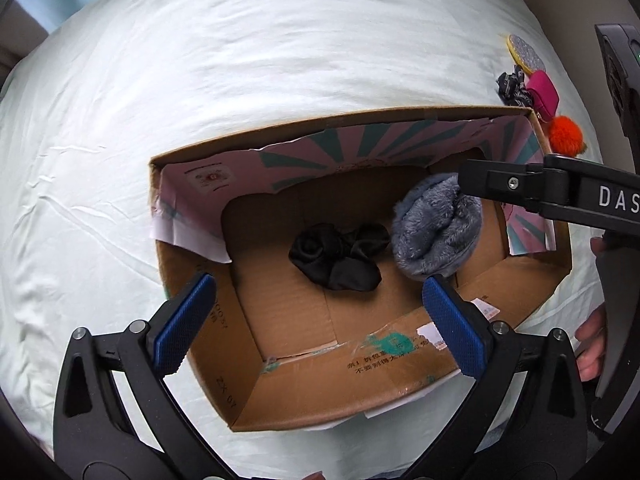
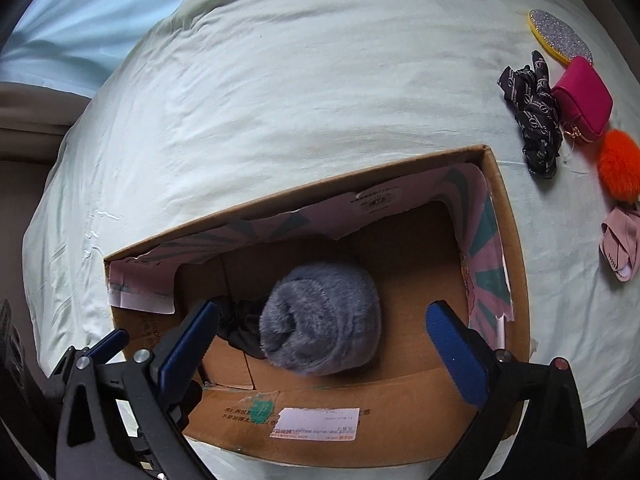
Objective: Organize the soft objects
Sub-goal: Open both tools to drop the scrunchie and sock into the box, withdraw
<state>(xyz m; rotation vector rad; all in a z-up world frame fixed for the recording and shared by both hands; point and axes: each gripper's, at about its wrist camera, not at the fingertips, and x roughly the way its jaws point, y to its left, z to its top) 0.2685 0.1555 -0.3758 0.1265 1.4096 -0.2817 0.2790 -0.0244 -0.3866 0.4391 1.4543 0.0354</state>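
Observation:
An open cardboard box (image 1: 400,384) (image 2: 508,264) sits on a pale bed sheet. Inside lie a black satin scrunchie (image 1: 340,256) (image 2: 244,328) and a grey fluffy roll (image 1: 436,224) (image 2: 320,316). My left gripper (image 1: 320,320) is open and empty over the box's near side. My right gripper (image 2: 324,348) is open and empty just above the grey roll; one of its fingers (image 1: 492,180) reaches over the box in the left wrist view. On the sheet to the right lie a black printed scrunchie (image 2: 532,120) (image 1: 512,86), a pink pouch (image 2: 584,98) (image 1: 542,94), an orange pompom (image 2: 618,166) (image 1: 564,134) and a folded pink cloth (image 2: 620,244).
A glittery round pad with a yellow rim (image 2: 560,36) (image 1: 524,52) lies at the far right of the sheet. The white sheet (image 2: 280,100) spreads wide behind and left of the box. A hand (image 1: 592,340) holds the right gripper's handle.

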